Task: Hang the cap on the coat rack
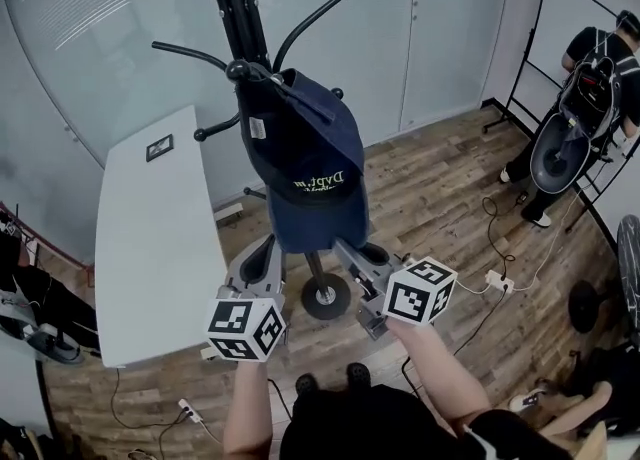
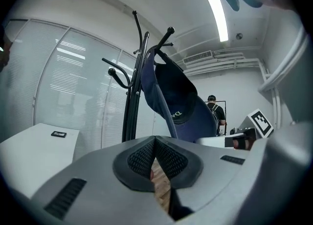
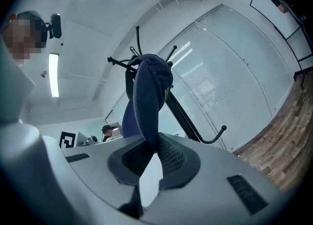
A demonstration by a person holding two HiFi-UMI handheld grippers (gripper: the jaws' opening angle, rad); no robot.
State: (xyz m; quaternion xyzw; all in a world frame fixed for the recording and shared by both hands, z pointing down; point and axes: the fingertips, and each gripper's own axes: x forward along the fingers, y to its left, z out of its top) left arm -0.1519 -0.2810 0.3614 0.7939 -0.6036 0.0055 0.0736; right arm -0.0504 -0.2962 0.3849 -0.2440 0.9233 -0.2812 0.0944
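Cap (image 1: 305, 148) hooked on coat rack (image 1: 235, 18); my right hand-held gripper (image 3: 149, 146) pinches its brim to steady it, left hand-held gripper (image 2: 155, 145) pressed together, empty.

At nine o'clock we see a white table (image 1: 150, 248) with rounded corners, and a small black-framed marker card (image 1: 159, 147) lies on its far end. Behind it, from ten to one o'clock, runs a curved glass wall (image 1: 120, 38) with blinds. Wood-plank flooring (image 1: 440, 188) spreads from two to five o'clock. A white power strip (image 1: 497, 279) lies on it at four o'clock, cables trailing from it, and another power strip (image 1: 187, 410) lies at seven o'clock. At two o'clock a person (image 1: 590, 78) in black with a backpack bends beside a black-framed whiteboard (image 1: 545, 18). A long ceiling light (image 2: 214, 11) glows overhead.
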